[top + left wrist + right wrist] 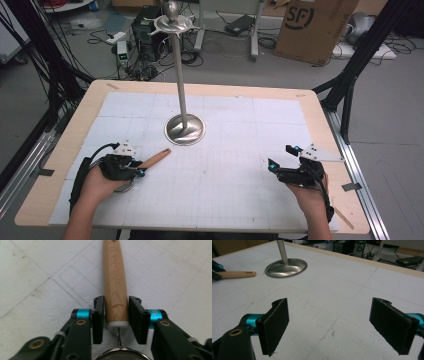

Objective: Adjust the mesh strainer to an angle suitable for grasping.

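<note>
A strainer with a wooden handle (156, 158) lies on the white mat at the front left. My left gripper (137, 166) is shut on that handle near its metal end. In the left gripper view the two pads press the wooden handle (115, 277) from both sides, and the wire ring of the strainer (122, 353) shows just below. My right gripper (281, 156) hovers at the front right, open, with nothing between its fingers. The right gripper view has my right gripper (329, 322) spread wide over bare mat, with the handle (237, 274) far off.
A tall metal stand (185, 129) with a round base rises mid-table, with hooks at its top (172, 22); its base (286, 268) is seen from the right gripper. The white gridded mat (240, 125) covers the wooden table. Cables, a computer and a cardboard box (312, 27) lie beyond.
</note>
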Demonstrator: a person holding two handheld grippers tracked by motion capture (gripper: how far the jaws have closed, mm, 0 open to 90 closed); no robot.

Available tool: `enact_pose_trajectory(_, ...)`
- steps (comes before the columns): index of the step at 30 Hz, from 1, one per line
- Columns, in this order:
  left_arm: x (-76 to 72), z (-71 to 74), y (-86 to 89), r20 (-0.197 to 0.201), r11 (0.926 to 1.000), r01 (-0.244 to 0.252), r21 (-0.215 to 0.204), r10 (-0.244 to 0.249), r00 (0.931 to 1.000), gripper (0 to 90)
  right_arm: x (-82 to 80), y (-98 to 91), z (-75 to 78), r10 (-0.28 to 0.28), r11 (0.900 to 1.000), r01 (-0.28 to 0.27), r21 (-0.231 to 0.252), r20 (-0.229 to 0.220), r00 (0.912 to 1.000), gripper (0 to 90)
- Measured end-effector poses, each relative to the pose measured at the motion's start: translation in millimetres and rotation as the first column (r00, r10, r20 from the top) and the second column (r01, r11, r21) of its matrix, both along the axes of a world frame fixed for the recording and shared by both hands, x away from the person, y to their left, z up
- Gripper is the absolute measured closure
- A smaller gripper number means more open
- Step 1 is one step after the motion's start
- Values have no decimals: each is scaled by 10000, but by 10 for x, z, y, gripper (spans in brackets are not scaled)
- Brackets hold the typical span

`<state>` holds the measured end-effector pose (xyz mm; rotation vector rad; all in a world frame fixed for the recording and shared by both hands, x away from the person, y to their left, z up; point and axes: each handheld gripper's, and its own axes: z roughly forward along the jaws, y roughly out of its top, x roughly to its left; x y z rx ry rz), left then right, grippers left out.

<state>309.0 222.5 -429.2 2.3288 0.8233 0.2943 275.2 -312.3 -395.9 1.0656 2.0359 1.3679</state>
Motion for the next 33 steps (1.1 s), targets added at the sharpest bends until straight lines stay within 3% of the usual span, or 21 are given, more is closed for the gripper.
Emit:
enact_pose_trajectory(8,-36,11,-142,9,9972,746,76,-746,9972,694,-2,-2,5,-3,10000,3,-6,46,10000,149)
enact_pose_trajectory(23,-51,20,-328,-15,9909,1332,173,-1332,9911,696,3,45,7,107,9999,-107,-47,6,9999,149)
enact_pose_trajectory(33,-4,31,-488,-32,9821,1844,388,-1844,9828,693,7,65,2,164,9998,-164,-65,-43,9999,149)
